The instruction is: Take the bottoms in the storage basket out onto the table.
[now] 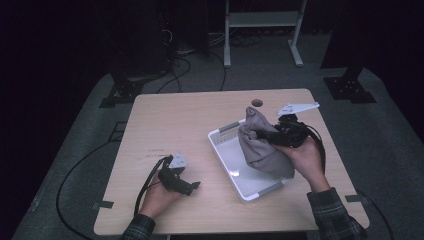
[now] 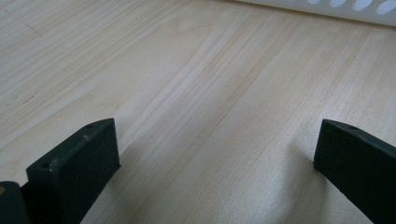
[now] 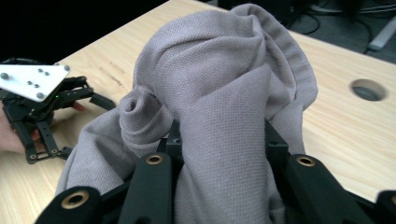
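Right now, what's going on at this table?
A person works with two tools. The right hand-held gripper is shut on a grey cloth, holding it bunched up over the white basket, with its lower end reaching down into the basket. The left hand-held gripper rests open on the wooden table, holding nothing.

- The high view looks forward and down from above the person's side, taking in the whole wooden table [image 1: 175, 120] and the dark floor beyond.
- The left gripper view sits low, just above the tabletop [image 2: 210, 93], facing the white basket [image 2: 327, 9] wall.
- The right gripper view looks very closely at a grey cloth [image 3: 224, 93] and across the table to the left gripper [image 3: 103, 102], which the high view also shows [image 1: 196, 185].
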Available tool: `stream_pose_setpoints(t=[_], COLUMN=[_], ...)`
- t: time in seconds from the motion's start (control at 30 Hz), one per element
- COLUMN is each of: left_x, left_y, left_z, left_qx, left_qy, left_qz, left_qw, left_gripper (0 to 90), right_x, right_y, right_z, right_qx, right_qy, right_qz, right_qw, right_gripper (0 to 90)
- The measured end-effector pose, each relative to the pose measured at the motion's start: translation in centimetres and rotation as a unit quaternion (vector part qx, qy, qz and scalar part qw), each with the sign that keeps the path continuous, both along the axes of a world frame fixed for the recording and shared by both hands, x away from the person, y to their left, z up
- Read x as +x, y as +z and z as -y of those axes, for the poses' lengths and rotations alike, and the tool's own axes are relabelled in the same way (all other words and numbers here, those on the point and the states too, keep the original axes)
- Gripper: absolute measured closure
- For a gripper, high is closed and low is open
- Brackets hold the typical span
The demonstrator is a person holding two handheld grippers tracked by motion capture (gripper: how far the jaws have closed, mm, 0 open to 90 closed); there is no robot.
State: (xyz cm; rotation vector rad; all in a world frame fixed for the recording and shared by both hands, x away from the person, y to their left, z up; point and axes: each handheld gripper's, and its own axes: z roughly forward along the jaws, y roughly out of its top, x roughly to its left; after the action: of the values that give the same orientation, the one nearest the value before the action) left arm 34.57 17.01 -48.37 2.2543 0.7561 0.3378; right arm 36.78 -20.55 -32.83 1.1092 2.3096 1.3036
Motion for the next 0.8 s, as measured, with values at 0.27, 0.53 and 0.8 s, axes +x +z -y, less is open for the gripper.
stream_pose_setpoints(t=[0.27,0.53,0.8], left_x=[0.0,0.0,0.0], left_y=[0.0,0.0,0.0], left_z=[0.0,0.0,0.0], left_qx=[0.000,0.001,-0.001], left_qy=[0.000,-0.001,0.001], left_qz=[0.000,-0.001,-0.001], left_qw=[1.0000,1.0000,1.0000], left_gripper=[0.0,0.0,0.0], right_x=[-0.8,-0.9,1.2], right_y=[1.2,0.9,-2.7], right_z=[3.0,7.7,10.3], right_qx=[-0.002,-0.026,-0.062], right_qy=[-0.034,-0.106,-0.152], right_qz=[0.014,0.023,0.010], right_qw=[0.9993,0.9937,0.9864], right_gripper=[64.7,64.6,64.4])
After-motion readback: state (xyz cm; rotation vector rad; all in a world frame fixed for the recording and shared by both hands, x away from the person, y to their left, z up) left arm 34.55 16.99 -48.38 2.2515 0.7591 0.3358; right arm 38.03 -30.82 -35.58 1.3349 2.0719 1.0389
